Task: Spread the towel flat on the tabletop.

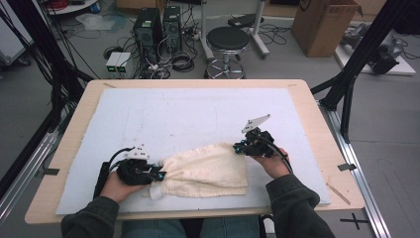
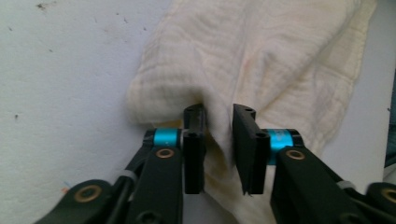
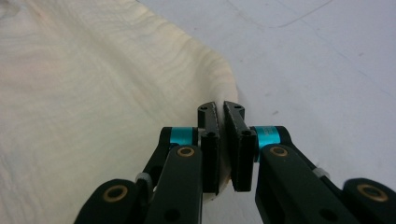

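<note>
- folding looks partly done: one cream towel (image 1: 205, 171) lies doubled near the front edge of the white mat (image 1: 198, 114), between the two hands.
- the left tongs (image 1: 159, 174) stand part open astride a raised fold at the towel's left end; the pads don't clearly press it.
- the right tongs (image 1: 237, 147) are pinched tight on the towel's far right corner (cloth caught between the pads).
- left to do, i judge: another fold and smoothing.
- count: one towel, two tongs, one mat, one wooden table (image 1: 317, 119).
</note>
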Demonstrator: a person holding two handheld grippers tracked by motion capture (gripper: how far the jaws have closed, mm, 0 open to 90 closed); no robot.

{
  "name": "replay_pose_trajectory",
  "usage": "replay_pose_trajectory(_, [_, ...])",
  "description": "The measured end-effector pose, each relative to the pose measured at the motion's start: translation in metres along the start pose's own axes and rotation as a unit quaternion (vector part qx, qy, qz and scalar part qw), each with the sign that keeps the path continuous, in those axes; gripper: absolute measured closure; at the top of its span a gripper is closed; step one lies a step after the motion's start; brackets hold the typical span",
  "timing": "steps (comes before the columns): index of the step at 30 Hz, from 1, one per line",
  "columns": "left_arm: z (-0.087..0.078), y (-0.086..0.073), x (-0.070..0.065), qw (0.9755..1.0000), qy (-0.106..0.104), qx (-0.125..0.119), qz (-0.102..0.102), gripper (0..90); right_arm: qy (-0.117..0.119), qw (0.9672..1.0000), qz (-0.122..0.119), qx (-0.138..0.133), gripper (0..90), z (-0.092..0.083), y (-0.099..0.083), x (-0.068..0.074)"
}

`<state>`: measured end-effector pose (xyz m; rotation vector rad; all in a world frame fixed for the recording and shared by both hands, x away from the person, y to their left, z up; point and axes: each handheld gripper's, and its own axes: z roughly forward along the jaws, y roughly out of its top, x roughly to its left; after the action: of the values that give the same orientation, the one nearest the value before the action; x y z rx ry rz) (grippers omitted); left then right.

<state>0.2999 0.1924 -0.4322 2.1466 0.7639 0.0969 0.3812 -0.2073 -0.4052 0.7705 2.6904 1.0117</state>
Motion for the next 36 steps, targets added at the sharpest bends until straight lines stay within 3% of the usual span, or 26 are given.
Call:
replay_pose_trajectory(4, [-0.009,0.002,0.004,0.9993,-0.013,-0.028,-0.022,58.1,-0.013,0.9999,0.003,0.007,85.2,0.000,-0.009,-0.002])
replay_pose_trajectory(8, [-0.016,0.010,0.012,0.9991,-0.001,-0.032,-0.029,53.3,-0.010,0.9998,0.012,0.008,85.0,0.002,-0.016,-0.004])
replay_pose_trajectory(9, [-0.021,0.020,0.019,0.9979,-0.002,-0.051,-0.039,53.2,-0.010,0.9999,0.010,0.009,84.9,0.002,-0.016,-0.003])
replay_pose_trajectory(11, [-0.023,0.029,0.024,0.9973,0.006,-0.059,-0.043,53.1,-0.011,0.9999,0.009,0.003,84.9,0.001,-0.016,-0.003])
replay_pose_trajectory(14, [-0.020,0.043,0.032,0.9959,0.022,-0.066,-0.058,57.9,-0.012,0.9999,0.009,-0.004,84.8,0.000,-0.017,-0.004])
replay_pose_trajectory(18, [0.000,0.051,0.040,0.9950,0.055,-0.041,-0.073,68.8,-0.011,0.9999,0.008,-0.006,84.5,0.001,-0.016,-0.004])
replay_pose_trajectory(22, [0.023,0.050,0.038,0.9968,0.054,0.016,-0.057,72.6,-0.011,0.9999,0.004,-0.011,84.4,0.000,-0.016,-0.003])
replay_pose_trajectory(24, [0.027,0.048,0.035,0.9971,0.053,0.021,-0.052,72.5,-0.011,0.9999,0.003,-0.013,84.4,-0.001,-0.016,-0.004])
replay_pose_trajectory(26, [0.034,0.045,0.025,0.9969,0.053,0.054,-0.019,70.9,-0.010,0.9998,0.005,-0.016,84.4,-0.002,-0.017,-0.004])
replay_pose_trajectory(31, [0.034,0.039,0.018,0.9969,0.057,0.054,-0.007,67.9,-0.009,0.9998,0.005,-0.018,84.4,0.002,-0.021,-0.003])
replay_pose_trajectory(36, [0.035,0.036,0.015,0.9966,0.070,0.044,-0.002,70.8,-0.003,0.9998,0.007,-0.016,84.4,0.007,-0.025,-0.004])
